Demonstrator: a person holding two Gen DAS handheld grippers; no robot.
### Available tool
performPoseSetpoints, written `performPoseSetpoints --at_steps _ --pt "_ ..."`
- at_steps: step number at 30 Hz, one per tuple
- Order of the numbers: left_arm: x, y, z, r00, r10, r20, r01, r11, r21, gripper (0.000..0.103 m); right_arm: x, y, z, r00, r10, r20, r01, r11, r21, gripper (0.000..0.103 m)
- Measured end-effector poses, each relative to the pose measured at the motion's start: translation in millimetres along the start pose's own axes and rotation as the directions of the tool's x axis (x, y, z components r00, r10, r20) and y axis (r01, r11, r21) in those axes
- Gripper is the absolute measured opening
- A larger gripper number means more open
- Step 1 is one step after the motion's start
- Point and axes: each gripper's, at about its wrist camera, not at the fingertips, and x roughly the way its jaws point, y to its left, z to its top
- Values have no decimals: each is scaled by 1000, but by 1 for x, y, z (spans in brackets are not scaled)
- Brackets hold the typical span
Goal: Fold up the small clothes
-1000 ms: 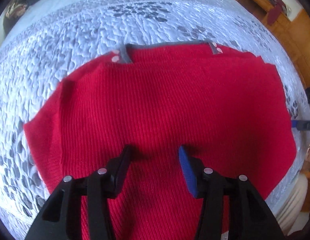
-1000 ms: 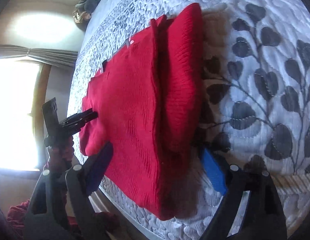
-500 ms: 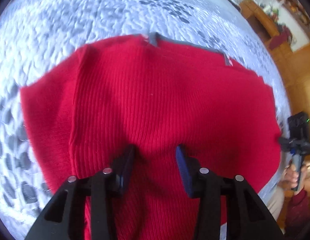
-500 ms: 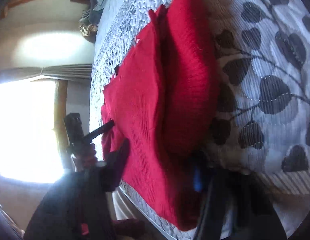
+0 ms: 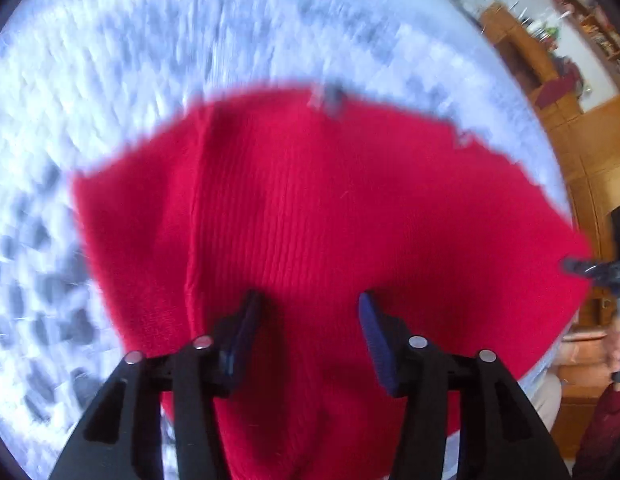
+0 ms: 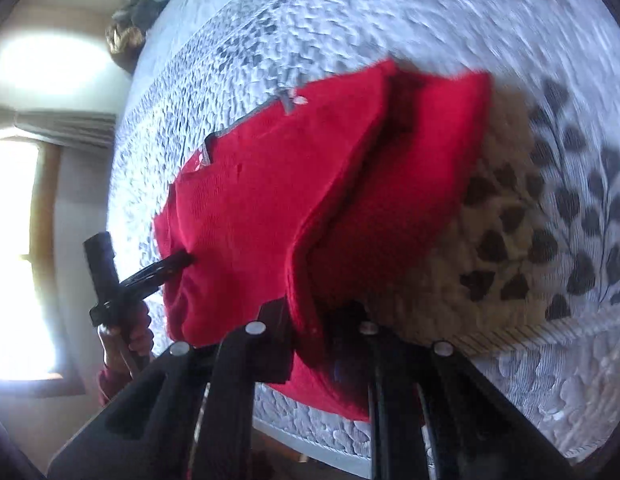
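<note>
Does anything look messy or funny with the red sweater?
A little. The red sweater hangs over the edge of the patterned bedspread nearest the person, and its near end bunches unevenly where the right gripper pinches it. No damage visible.

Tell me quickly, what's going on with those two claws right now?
Right gripper just closing, pinching red sweater edge. Left gripper open over the sweater. Bedspread underneath, nothing blocking.
</note>
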Motion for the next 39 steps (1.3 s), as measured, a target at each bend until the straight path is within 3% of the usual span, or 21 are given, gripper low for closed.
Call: performPoseSetpoints --at_steps 3,6,9,13,15,17,19,22,26,29,33,34,36,38,39 --pt "-15 7 8 998 -66 -5 66 995 -80 48 8 37 7 998 -70 -4 69 996 -63 12" --pt "-33 23 5 986 -163 43 168 971 -169 50 18 84 8 993 -117 4 116 978 -171 12" --pt "-44 42 -5 973 -221 72 231 951 -207 53 44 151 2 989 -150 3 143 933 -330 12" --pt "-42 65 -14 937 -332 107 349 898 -267 53 93 213 -16 988 -150 -33 115 864 -490 13" --pt "-42 73 -18 923 -364 126 385 878 -283 53 120 233 -22 987 -131 -90 64 847 -528 22" --pt "-41 76 -19 915 -381 135 404 866 -294 53 134 234 -29 985 -108 -134 21 848 -530 45" --pt "-43 72 -18 917 -375 139 400 873 -281 53 124 227 -33 990 -73 -120 -3 843 -537 48" --pt "-52 69 -12 923 -355 150 383 890 -250 53 89 214 -39 998 -13 -65 -25 839 -544 67" --pt "-58 65 -2 920 -355 167 388 889 -244 54 71 199 -49 998 -59 7 51 797 -602 88" --pt "-56 63 2 918 -366 155 395 882 -256 55 91 191 -54 994 -105 -5 80 789 -610 90" --pt "-52 64 -2 927 -350 137 375 883 -282 55 120 176 -51 992 -114 -51 65 818 -572 90" --pt "-53 65 -4 926 -354 133 378 881 -284 55 127 173 -49 992 -104 -66 50 827 -560 89" --pt "-56 68 -10 928 -350 129 373 884 -282 56 135 167 -46 992 -59 -110 -10 841 -540 68" --pt "-60 70 -16 930 -345 125 366 888 -278 58 137 161 -45 988 -2 -156 -78 858 -507 15" --pt "-60 71 -20 930 -347 123 368 886 -282 59 135 160 -46 985 23 -171 -107 860 -499 8"
